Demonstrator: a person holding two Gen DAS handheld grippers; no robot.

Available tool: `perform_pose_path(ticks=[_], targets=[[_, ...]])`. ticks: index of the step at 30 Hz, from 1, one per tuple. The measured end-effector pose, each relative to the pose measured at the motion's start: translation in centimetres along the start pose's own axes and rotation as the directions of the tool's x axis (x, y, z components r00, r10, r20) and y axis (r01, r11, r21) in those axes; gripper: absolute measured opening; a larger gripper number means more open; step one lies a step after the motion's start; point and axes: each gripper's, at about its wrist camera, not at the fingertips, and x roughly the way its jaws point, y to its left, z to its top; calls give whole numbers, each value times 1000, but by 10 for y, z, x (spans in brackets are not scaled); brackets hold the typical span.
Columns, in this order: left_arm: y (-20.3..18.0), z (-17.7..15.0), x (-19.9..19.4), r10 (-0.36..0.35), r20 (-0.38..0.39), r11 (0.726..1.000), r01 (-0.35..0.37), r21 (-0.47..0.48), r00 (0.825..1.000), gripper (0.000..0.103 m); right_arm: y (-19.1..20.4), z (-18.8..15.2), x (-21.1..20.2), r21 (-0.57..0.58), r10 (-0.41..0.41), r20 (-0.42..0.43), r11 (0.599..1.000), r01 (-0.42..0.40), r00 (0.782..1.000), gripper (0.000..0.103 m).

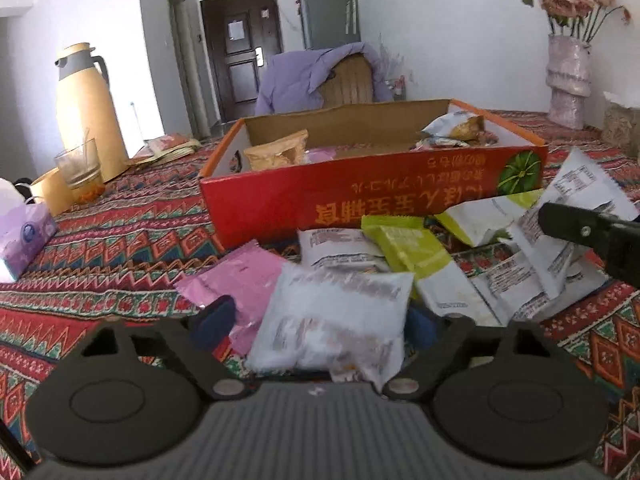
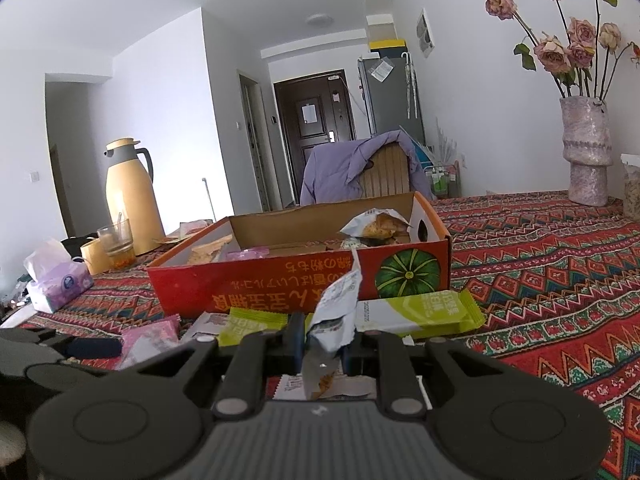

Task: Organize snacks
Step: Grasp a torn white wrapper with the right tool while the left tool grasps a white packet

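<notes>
A red cardboard box (image 1: 360,200) (image 2: 280,280) stands open on the patterned tablecloth, with a few snack packets inside, among them a yellow one (image 1: 276,152) and a white-and-orange one (image 1: 456,124). In front of it lies a heap of loose packets: white, lime green (image 1: 408,248) (image 2: 420,312) and pink (image 1: 244,280). My left gripper (image 1: 318,322) is open around a white snack packet (image 1: 332,320); its left pad (image 1: 216,316) stands clear of the packet, above the pink one. My right gripper (image 2: 322,344) is shut on another white snack packet (image 2: 336,312), which stands upright and crumpled in its jaws.
A yellow thermos jug (image 1: 86,112), a glass (image 1: 78,164) and a purple tissue pack (image 1: 24,232) stand at the left. A vase of dried roses (image 1: 568,76) is at the far right. Behind the box is a chair with a purple jacket (image 1: 320,76).
</notes>
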Motion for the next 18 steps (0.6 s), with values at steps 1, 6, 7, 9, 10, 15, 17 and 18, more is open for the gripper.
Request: perform_pose_path(ticks=[1, 6, 7, 9, 10, 15, 17, 18], targets=[[0, 0, -1, -15, 2, 1000, 15, -2, 1000, 75, 0, 0, 0, 0, 0, -1, 1000, 0, 1000, 17], [-1, 0, -5, -34, 25, 999, 33, 10, 999, 60, 1, 0, 1, 0, -2, -7, 1000, 2, 1000, 17], [1, -1, -7, -41, 28, 999, 41, 3, 999, 58, 0, -1, 1, 0, -2, -8, 1000, 2, 1000, 17], [4, -1, -9, -55, 28, 998, 56, -13, 998, 39, 1, -1, 1, 0, -3, -9, 1000, 3, 1000, 17], [6, -2, -9, -62, 25, 998, 63, -21, 998, 39, 1, 0, 1, 0, -3, -10, 1000, 3, 1000, 17], [16, -4, -18, -96, 41, 993, 98, -61, 995, 26, 1, -1, 2, 0, -4, -14, 1000, 4, 1000, 17], [21, -5, -22, -107, 51, 991, 110, -74, 993, 25, 1, -1, 2, 0, -3, -14, 1000, 4, 1000, 17], [22, -6, -24, -110, 54, 990, 114, -78, 992, 24, 1, -1, 2, 0, -4, -14, 1000, 4, 1000, 17]])
